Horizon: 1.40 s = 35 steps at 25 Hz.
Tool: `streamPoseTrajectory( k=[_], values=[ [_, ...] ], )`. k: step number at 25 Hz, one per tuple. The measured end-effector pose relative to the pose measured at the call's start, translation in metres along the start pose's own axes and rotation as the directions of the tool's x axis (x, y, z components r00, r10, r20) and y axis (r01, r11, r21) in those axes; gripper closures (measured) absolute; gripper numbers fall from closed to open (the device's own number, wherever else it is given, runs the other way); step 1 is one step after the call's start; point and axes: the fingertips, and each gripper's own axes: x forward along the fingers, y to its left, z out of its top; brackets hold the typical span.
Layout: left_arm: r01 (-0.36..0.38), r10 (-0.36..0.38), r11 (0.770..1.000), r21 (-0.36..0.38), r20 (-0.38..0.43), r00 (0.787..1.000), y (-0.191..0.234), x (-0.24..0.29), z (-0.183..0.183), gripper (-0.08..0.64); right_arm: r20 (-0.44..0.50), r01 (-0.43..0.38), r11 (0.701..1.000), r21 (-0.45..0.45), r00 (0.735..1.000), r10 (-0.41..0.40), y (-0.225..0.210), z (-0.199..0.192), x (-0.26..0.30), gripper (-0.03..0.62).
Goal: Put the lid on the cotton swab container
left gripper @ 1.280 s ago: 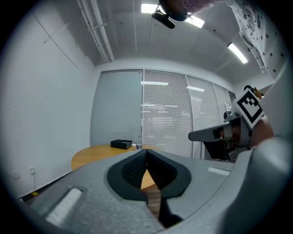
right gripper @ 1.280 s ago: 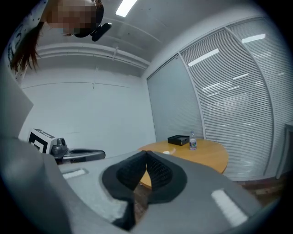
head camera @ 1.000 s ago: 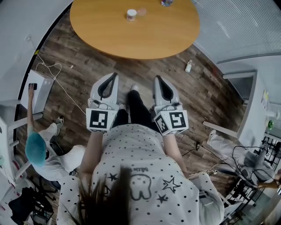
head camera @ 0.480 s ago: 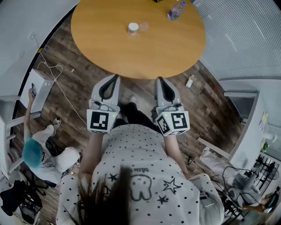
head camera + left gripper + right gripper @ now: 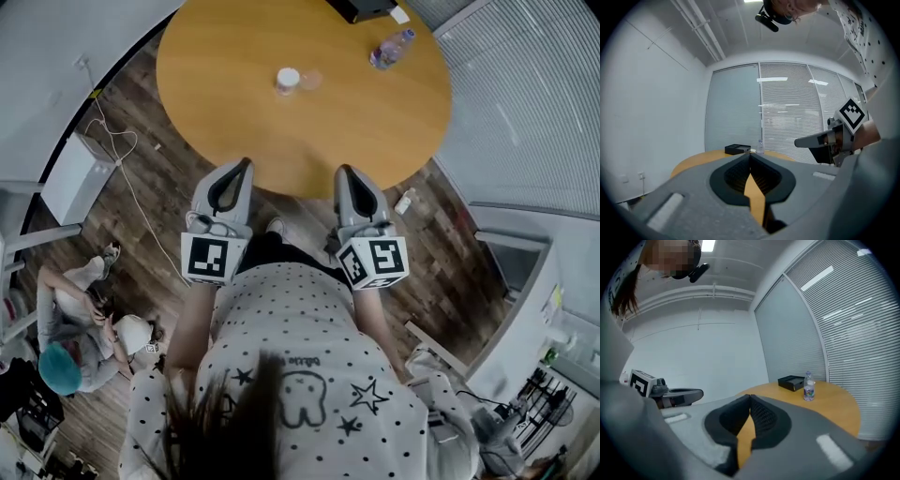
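Note:
On the round wooden table (image 5: pixel 375 122) a small white cotton swab container (image 5: pixel 287 81) stands near the middle, with a clear round lid (image 5: pixel 309 80) lying just to its right. My left gripper (image 5: pixel 246 161) and right gripper (image 5: pixel 343 169) are held side by side at the table's near edge, well short of both. Each has its jaws shut with nothing between them. In the left gripper view the left gripper (image 5: pixel 750 154) points over the table, and the right gripper (image 5: pixel 750 395) does the same in its own view. Neither view shows the container.
A plastic water bottle (image 5: pixel 392 48) and a black box (image 5: pixel 361 8) lie at the table's far side; both show as bottle (image 5: pixel 808 386) and box (image 5: pixel 791 382). A person (image 5: pixel 70 347) crouches on the wood floor at left near a white box (image 5: pixel 77 178) with cables.
The view has moved forward toward the table: the table and container sit lower and nearer in the head view. Both grippers now reach its near edge, still shut.

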Motion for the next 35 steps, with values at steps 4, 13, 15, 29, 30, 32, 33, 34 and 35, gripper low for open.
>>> streamPoseTrajectory(
  k=[4,13,15,29,30,32,33,34,35],
  values=[
    [-0.021,0.021,1.000,0.004,-0.004,1.000,0.002,0.010,0.004,0.551,-0.010,-0.008,1.000,0.007,1.000,0.008,-0.015,-0.002,0.005,0.588],
    [-0.021,0.021,1.000,0.013,-0.008,1.000,0.011,0.020,0.011,0.551,-0.020,0.019,0.999,0.035,1.000,-0.018,-0.026,-0.006,0.010,0.588],
    [-0.015,0.015,1.000,0.009,-0.007,1.000,0.015,0.024,0.010,0.551,-0.026,0.026,0.999,0.036,0.999,-0.025,-0.026,-0.006,0.014,0.588],
    [0.034,-0.033,0.999,0.015,-0.063,0.997,0.070,0.083,-0.005,0.549,-0.071,0.066,0.997,0.044,0.996,-0.063,-0.016,0.001,0.092,0.589],
    [0.038,-0.037,0.999,0.007,-0.063,0.997,0.076,0.086,-0.007,0.549,-0.069,0.071,0.997,0.042,0.995,-0.068,-0.014,0.002,0.098,0.589],
    [0.046,-0.046,0.999,0.001,-0.063,0.997,0.088,0.093,-0.009,0.551,-0.066,0.083,0.996,0.044,0.995,-0.080,-0.012,0.002,0.109,0.588],
    [0.052,-0.052,0.999,0.001,-0.065,0.997,0.092,0.096,-0.012,0.550,-0.068,0.091,0.995,0.048,0.994,-0.087,-0.011,0.001,0.113,0.589],
    [0.059,-0.058,0.998,0.000,-0.069,0.996,0.096,0.099,-0.015,0.549,-0.070,0.099,0.994,0.053,0.993,-0.095,-0.011,0.001,0.116,0.588],
    [0.065,-0.065,0.998,-0.004,-0.075,0.995,0.099,0.104,-0.017,0.549,-0.073,0.108,0.993,0.057,0.992,-0.103,-0.013,0.000,0.119,0.588]
  ],
)
